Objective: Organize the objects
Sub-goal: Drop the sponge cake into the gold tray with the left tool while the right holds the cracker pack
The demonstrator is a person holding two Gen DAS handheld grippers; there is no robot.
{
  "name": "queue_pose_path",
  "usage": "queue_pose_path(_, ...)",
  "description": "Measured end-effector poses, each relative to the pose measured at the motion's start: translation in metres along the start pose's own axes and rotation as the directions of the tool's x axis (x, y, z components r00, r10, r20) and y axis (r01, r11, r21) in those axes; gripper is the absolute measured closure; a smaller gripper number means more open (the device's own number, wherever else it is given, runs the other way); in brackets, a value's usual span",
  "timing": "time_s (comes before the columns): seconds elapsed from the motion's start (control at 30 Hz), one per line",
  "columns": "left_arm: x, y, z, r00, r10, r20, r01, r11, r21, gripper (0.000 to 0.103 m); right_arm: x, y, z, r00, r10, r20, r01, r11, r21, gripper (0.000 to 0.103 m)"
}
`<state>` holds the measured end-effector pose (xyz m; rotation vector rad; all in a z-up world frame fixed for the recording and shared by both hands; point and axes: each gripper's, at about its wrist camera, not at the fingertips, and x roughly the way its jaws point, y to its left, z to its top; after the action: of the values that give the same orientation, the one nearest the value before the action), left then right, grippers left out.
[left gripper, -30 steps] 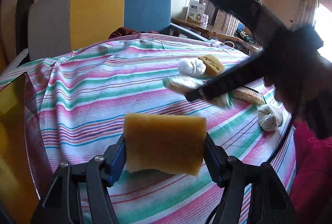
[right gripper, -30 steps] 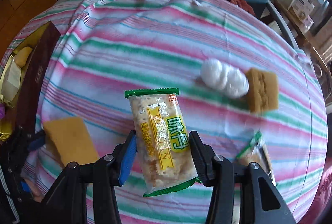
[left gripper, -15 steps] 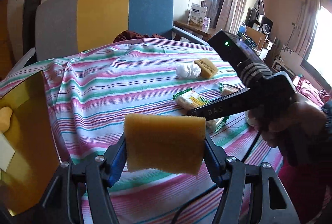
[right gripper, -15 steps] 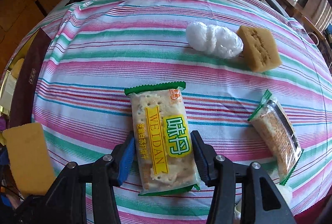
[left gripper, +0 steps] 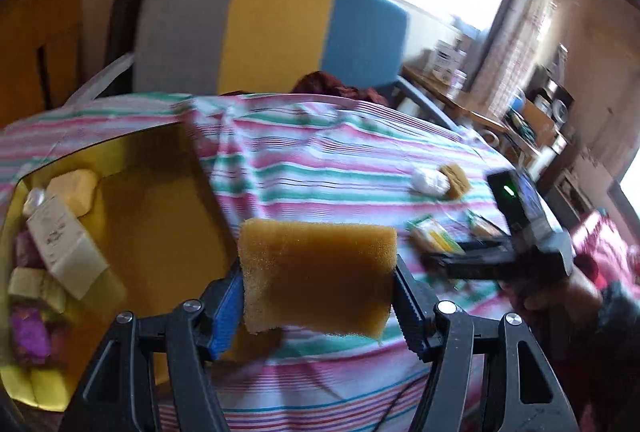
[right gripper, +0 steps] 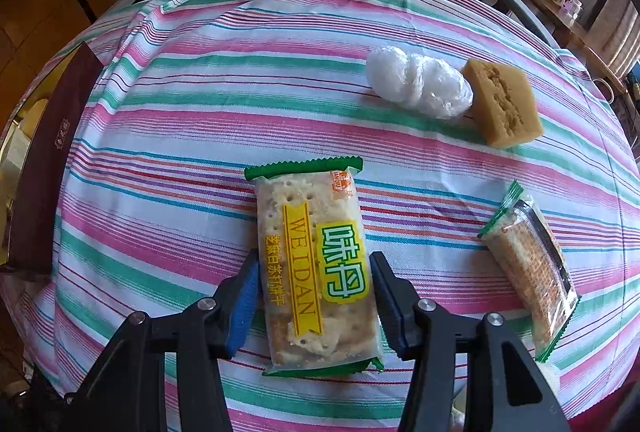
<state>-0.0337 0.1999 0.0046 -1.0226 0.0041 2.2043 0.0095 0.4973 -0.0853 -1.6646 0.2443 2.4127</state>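
Note:
My left gripper is shut on a yellow-brown sponge and holds it in the air by the right edge of a gold-lined box. The box holds several packets and bars. My right gripper is shut on a green-edged cracker pack that lies low over the striped tablecloth. On the cloth lie a white wrapped bundle, a brown cake block touching it, and a second cracker pack to the right.
A grey, yellow and blue chair back stands behind the table. The box's dark outer wall shows at the left edge of the right wrist view. A shelf with clutter is at the far right.
My left gripper has swung left with the sponge, so the open box now fills the left of its view. My right gripper has lowered the cracker pack toward the cloth.

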Motion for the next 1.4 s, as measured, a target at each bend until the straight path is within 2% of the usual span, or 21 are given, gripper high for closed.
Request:
queue_pose_path(0.23,0.002,0.089,0.034,0.992,0.118,-0.052,-0.125,0.98,-0.154,0.036,0.001,0.002,0.001,1.0,-0.018,0.004,0.018,1.0,-0.022,0.05)
queue_pose_path(0.4,0.024,0.126,0.06,0.972,0.219,-0.086,-0.228,0.967,-0.118,0.035,0.001,0.001,0.002,1.0,-0.022,0.005,0.022,0.999,-0.029,0.05)
queue_pose_path(0.53,0.048,0.15,0.075,0.962,0.241,-0.126,-0.257,0.957,-0.135,0.035,0.002,0.0,0.003,1.0,-0.026,0.006,0.027,0.999,-0.034,0.05)
queue_pose_path(0.67,0.076,0.168,0.086,0.945,0.278,-0.171,-0.303,0.943,-0.139,0.034,0.005,-0.003,0.006,1.0,-0.028,0.006,0.029,0.999,-0.039,0.05)
queue_pose_path(0.8,0.1,0.182,0.093,0.926,0.31,-0.217,-0.346,0.926,-0.153,0.03,0.006,-0.004,0.008,1.0,-0.03,0.007,0.03,0.999,-0.042,0.05)
queue_pose_path(0.87,0.106,0.186,0.096,0.914,0.339,-0.222,-0.377,0.914,-0.154,0.025,0.007,-0.004,0.009,1.0,-0.03,0.007,0.03,0.999,-0.044,0.05)
queue_pose_path(0.9,0.108,0.187,0.097,0.916,0.336,-0.22,-0.372,0.916,-0.151,0.021,0.007,-0.005,0.01,1.0,-0.029,0.007,0.029,0.999,-0.042,0.05)
queue_pose_path(1.0,0.101,0.188,0.099,0.923,0.328,-0.199,-0.362,0.918,-0.165,0.016,0.009,-0.007,0.012,1.0,-0.027,0.007,0.027,0.999,-0.04,0.05)
queue_pose_path(1.17,0.069,0.185,0.096,0.928,0.35,-0.129,-0.369,0.911,-0.182,0.015,0.009,-0.005,0.013,0.999,-0.033,0.013,0.034,0.998,-0.051,0.051)
queue_pose_path(1.3,0.017,0.172,0.075,0.938,0.345,-0.025,-0.343,0.92,-0.192,0.015,0.009,0.0,0.014,0.998,-0.051,0.027,0.053,0.995,-0.082,0.054)
queue_pose_path(1.4,-0.021,0.162,0.05,0.936,0.351,0.025,-0.342,0.922,-0.181,0.015,0.009,-0.001,0.017,0.998,-0.053,0.031,0.056,0.995,-0.082,0.054)
